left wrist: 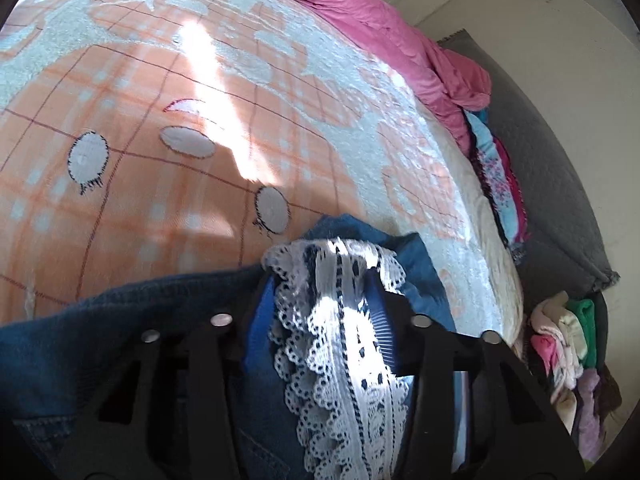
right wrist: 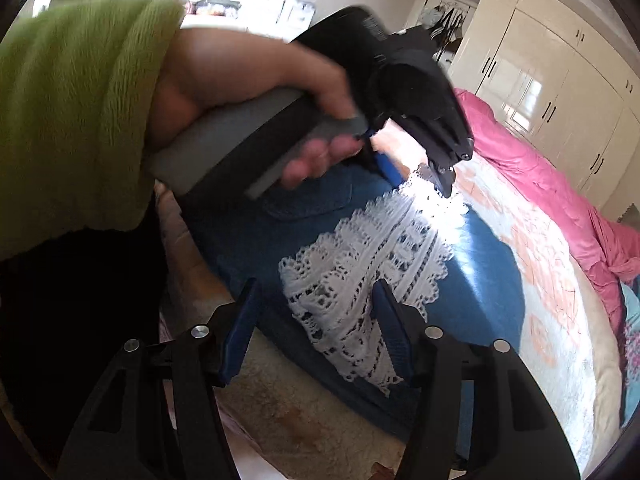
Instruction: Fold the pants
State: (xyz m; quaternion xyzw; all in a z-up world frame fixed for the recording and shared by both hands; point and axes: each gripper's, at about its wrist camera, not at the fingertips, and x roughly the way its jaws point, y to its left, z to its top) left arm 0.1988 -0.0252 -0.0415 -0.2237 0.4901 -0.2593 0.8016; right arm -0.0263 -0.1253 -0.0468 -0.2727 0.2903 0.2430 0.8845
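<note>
Blue jeans (right wrist: 256, 240) with a white lace hem (right wrist: 360, 264) lay on the bed (right wrist: 560, 280). The left gripper (left wrist: 336, 280) pinched the lace, probably to fold it; the right gripper (right wrist: 316, 300) hovered at six o'clock, jaws wide, holding nothing.

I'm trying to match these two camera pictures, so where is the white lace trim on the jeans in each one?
Left wrist view: the lace trim runs up the bottom centre, between the left gripper fingers.
Right wrist view: the lace trim lies mid-frame on the jeans, ahead of the open right gripper.
Shared landmark: the pink blanket at the bed's far edge.
</note>
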